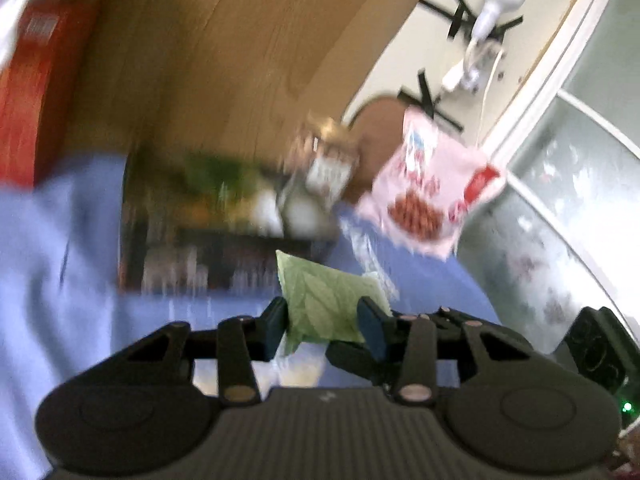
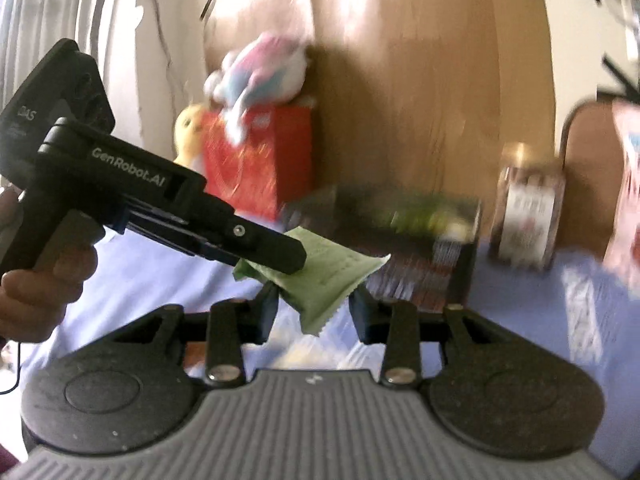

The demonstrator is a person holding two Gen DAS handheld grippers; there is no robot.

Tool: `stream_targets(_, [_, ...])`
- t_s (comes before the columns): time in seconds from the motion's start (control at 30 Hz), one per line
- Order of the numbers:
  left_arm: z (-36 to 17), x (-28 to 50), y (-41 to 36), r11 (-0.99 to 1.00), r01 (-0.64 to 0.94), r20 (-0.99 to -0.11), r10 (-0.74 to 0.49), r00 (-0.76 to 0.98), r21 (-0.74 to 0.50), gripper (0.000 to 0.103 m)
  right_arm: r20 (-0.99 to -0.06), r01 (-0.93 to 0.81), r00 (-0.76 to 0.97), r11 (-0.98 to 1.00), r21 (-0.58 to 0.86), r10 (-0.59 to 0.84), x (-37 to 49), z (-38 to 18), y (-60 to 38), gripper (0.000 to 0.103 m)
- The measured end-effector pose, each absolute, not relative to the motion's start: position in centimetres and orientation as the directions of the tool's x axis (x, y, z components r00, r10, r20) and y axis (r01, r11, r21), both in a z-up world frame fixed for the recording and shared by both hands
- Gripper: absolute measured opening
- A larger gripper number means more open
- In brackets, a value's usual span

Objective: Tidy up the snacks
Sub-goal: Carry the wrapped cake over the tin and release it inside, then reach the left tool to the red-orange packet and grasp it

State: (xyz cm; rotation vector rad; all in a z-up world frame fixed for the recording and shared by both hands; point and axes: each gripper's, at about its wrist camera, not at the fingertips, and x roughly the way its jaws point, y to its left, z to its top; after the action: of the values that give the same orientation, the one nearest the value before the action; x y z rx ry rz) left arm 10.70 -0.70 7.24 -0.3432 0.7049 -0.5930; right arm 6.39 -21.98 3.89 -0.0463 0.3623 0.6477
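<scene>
My left gripper [image 1: 323, 316] is shut on a small green snack packet [image 1: 324, 300] and holds it above the blue cloth. The right wrist view shows that gripper from the side [image 2: 276, 252] with the same green packet [image 2: 324, 276] in it. My right gripper [image 2: 314, 312] is open, its fingers on either side of the packet's lower end, apart from it. A dark box [image 1: 200, 248] with blurred green snacks inside stands behind, also in the right wrist view [image 2: 400, 240]. A pink snack bag [image 1: 428, 196] and a brown jar [image 2: 524, 216] stand to its right.
A red box [image 2: 256, 160] with a plush toy [image 2: 260, 72] on top stands at the left against a wooden board [image 1: 224, 48]. A blue cloth [image 1: 52, 264] covers the surface. A white frame and frosted panels [image 1: 560, 184] are at the right. Both views are motion-blurred.
</scene>
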Motion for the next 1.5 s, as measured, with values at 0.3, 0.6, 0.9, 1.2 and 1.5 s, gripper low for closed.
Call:
stream_targets(0.3, [7.0, 20.4, -2.9, 0.842, 0.306, -0.54, -0.525, 0.658, -0.445, 0.045, -0.405, -0.521, 0.752, 0.846, 0.118, 0.52, 16.3, 3.9, -22.2, 0.045])
stream_targets(0.6, [4.0, 21.6, -1.3, 0.894, 0.213, -0.601, -0.426, 0.676, -0.394, 0.04, -0.544, -0.484, 0.678, 0.857, 0.175, 0.494, 20.0, 2.9, -22.4, 0.05])
stream_targets(0.9, [4.4, 20.6, -1.2, 0.918, 0.214, -0.629, -0.386, 0.675, -0.334, 0.037, -0.599, -0.43, 0.544, 0.808, 0.402, 0.588, 19.5, 3.7, -23.9, 0.052])
stream_targets(1.2, [7.6, 14.2, 2.8, 0.895, 0.233, -0.543, -0.42, 0.727, -0.381, 0.051, -0.372, -0.507, 0.715, 0.806, 0.306, 0.592, 11.0, 7.0, -23.5, 0.053])
stream_targets(1.5, [1.5, 3.2, 12.1, 0.789, 0.089, -0.558, -0.504, 0.66, -0.607, 0.054, -0.532, -0.508, 0.406, 0.667, 0.545, 0.743, 7.6, -1.8, -19.5, 0.058])
